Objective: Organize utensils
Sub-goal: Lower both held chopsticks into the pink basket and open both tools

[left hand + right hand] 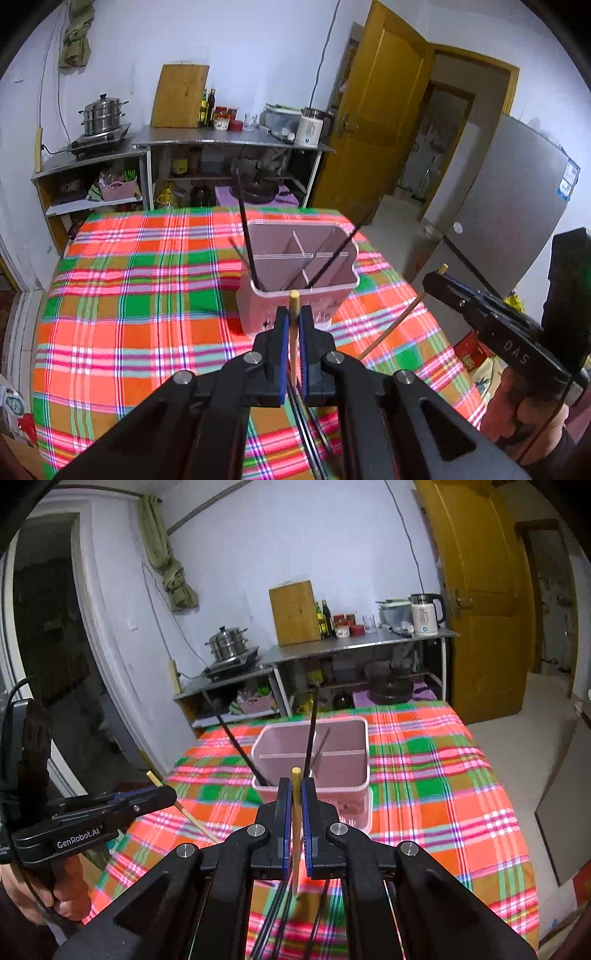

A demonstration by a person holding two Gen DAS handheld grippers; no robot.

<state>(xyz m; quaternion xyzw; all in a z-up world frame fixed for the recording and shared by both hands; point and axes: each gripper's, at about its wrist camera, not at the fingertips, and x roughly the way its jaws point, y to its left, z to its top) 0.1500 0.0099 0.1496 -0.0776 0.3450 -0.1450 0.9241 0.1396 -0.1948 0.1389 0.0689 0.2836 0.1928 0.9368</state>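
Note:
A pink divided utensil holder (295, 291) stands on the plaid tablecloth, with black chopsticks (245, 229) leaning in it; it also shows in the right wrist view (314, 786). My left gripper (294, 314) is shut on a wooden chopstick (293, 325), held upright just in front of the holder. My right gripper (294, 786) is shut on another wooden chopstick (295, 827), also just before the holder. The right gripper shows at the right in the left wrist view (439, 277), the left gripper at the left in the right wrist view (162, 794). More black chopsticks (277, 915) lie on the cloth below.
The plaid-covered table (129, 314) stands in a kitchen. Behind it are metal shelves (229, 138) with a steamer pot (101, 114), cutting board, bottles and a kettle (424, 614). A yellow door (380, 110) and a grey fridge (509, 192) stand right.

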